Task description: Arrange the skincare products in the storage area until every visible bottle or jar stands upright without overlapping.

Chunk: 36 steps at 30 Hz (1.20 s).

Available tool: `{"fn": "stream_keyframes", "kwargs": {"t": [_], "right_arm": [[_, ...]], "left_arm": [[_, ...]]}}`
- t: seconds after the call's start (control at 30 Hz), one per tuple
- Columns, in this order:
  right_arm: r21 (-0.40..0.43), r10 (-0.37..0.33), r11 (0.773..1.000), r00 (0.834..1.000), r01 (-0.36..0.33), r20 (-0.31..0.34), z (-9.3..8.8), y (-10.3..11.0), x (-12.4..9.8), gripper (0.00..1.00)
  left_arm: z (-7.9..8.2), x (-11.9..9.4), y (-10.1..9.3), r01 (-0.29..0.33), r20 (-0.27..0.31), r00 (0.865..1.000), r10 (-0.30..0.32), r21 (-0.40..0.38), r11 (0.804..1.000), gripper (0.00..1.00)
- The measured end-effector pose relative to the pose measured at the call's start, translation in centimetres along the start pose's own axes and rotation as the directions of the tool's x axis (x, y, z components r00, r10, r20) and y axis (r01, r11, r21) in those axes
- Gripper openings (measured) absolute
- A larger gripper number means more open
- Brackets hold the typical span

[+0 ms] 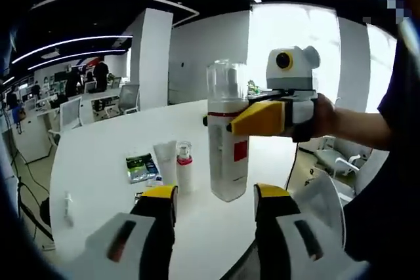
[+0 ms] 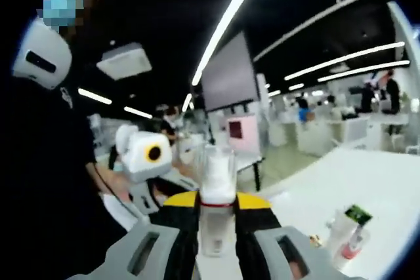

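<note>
A: Left gripper view first. Left gripper (image 1: 215, 196) low in the picture, its 2 yellow-tipped jaws spread apart, gripping nothing. Between and beyond them stands a tall white bottle (image 1: 226, 130) with a clear cap and a red band, upright. Can't tell if its base touches the white tabletop (image 1: 98, 155).

B: What's holding it?

A: The right gripper (image 1: 257, 117) comes in from the right, a hand (image 1: 323, 117) behind it, yellow jaws clamped on the bottle's upper body.

B: Other products?

A: To the left of the bottle, a small bottle with a red collar (image 1: 184, 165) upright, a white tube (image 1: 165, 160) just beside it, a green packet (image 1: 140, 166) lying flat.

B: Right gripper view?

A: Same tall bottle (image 2: 216, 198) pinched between its own jaws (image 2: 216, 202), clear cap upward. Left gripper (image 2: 146, 157) at left. Tube with a green-and-black end (image 2: 346, 222) and the red-collared bottle (image 2: 350, 248) at lower right on the tabletop (image 2: 367, 181).
</note>
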State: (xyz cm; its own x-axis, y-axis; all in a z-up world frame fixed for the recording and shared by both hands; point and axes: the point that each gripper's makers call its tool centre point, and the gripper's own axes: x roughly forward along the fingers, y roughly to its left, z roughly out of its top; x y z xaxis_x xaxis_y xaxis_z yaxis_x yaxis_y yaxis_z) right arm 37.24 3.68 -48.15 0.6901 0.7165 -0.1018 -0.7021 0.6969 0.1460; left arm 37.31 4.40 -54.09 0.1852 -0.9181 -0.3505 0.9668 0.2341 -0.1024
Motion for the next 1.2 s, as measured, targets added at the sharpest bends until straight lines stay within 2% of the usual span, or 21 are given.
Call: {"fn": "stream_keyframes", "kwargs": {"t": [0.2, 0.57, 0.73, 0.93, 1.2], "right_arm": [[0.0, -0.024, 1.0, 1.0, 0.024, -0.019, -0.8, -0.7, -0.5, 0.13], [-0.003, -0.055, 0.998, 0.998, 0.055, -0.03, -1.2, -1.8, -1.3, 0.13], [-0.015, -0.058, 0.998, 0.998, 0.058, -0.037, -1.4, -2.1, -1.5, 0.13], [-0.021, -0.054, 0.998, 0.997, 0.053, -0.05, -1.9, -2.3, -1.7, 0.13], [-0.016, -0.051, 0.999, 0.997, 0.05, -0.056, -2.3, -2.2, -1.6, 0.13]], "left_arm": [[-0.9, -0.1, 0.3, -0.005, -0.025, 1.0, 0.004, -0.031, 1.0, 0.63], [-2.5, 0.1, 0.7, -0.012, -0.09, 0.996, 0.008, -0.046, 0.999, 0.8], [-3.1, 0.0, 0.9, -0.015, -0.111, 0.994, 0.01, -0.051, 0.999, 0.86], [-4.1, -0.2, 1.2, -0.02, -0.143, 0.99, 0.014, -0.04, 0.999, 0.99], [-4.7, -0.4, 1.0, -0.018, -0.169, 0.986, 0.01, -0.045, 0.999, 0.99]]}}
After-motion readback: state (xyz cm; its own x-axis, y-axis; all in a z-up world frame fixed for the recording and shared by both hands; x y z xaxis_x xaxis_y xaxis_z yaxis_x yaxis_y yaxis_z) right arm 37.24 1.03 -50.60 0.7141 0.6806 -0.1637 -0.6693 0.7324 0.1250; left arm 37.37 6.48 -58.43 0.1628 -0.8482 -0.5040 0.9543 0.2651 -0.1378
